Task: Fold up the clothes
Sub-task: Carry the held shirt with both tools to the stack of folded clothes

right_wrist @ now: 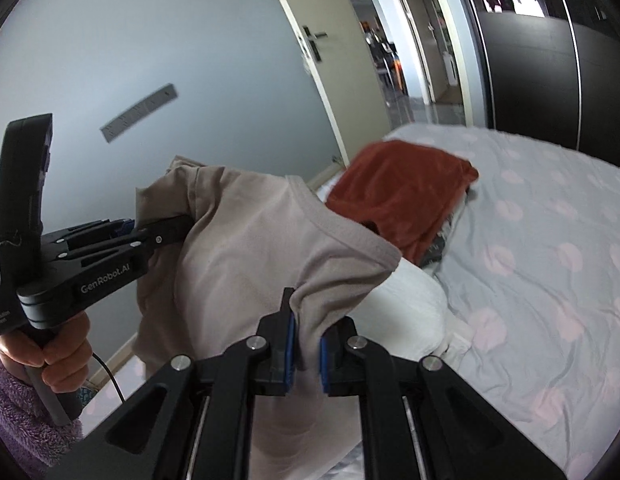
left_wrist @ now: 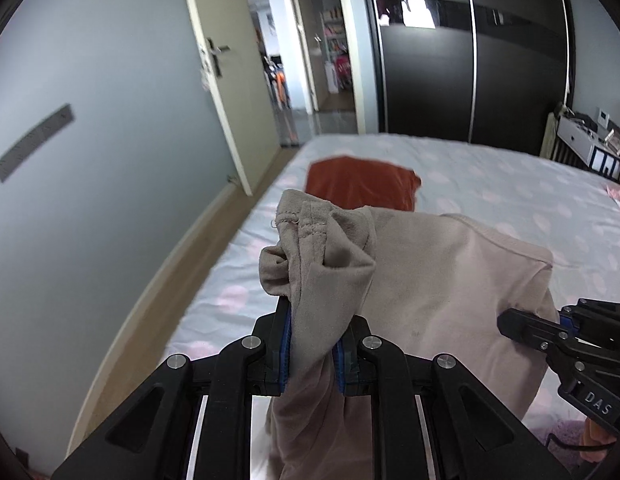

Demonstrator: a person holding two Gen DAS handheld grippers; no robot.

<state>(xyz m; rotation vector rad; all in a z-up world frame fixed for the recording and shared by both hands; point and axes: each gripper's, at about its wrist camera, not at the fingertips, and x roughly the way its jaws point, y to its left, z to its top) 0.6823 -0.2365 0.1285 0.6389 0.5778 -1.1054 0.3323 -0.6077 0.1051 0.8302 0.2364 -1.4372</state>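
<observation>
Both hand-held grippers are clamped on the beige T-shirt [left_wrist: 450, 300], the left hand-held gripper [left_wrist: 312, 354] on a bunched sleeve and the right hand-held gripper [right_wrist: 307, 354] on the other shoulder (collar between them), stretched crosswise above the bed [right_wrist: 550, 280], with the rust-red folded garment [right_wrist: 402, 192] lying beyond it.

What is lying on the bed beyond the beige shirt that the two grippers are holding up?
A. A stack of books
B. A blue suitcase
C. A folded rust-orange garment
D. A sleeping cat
C: a folded rust-orange garment rests on the dotted bed sheet, past the beige shirt.
</observation>
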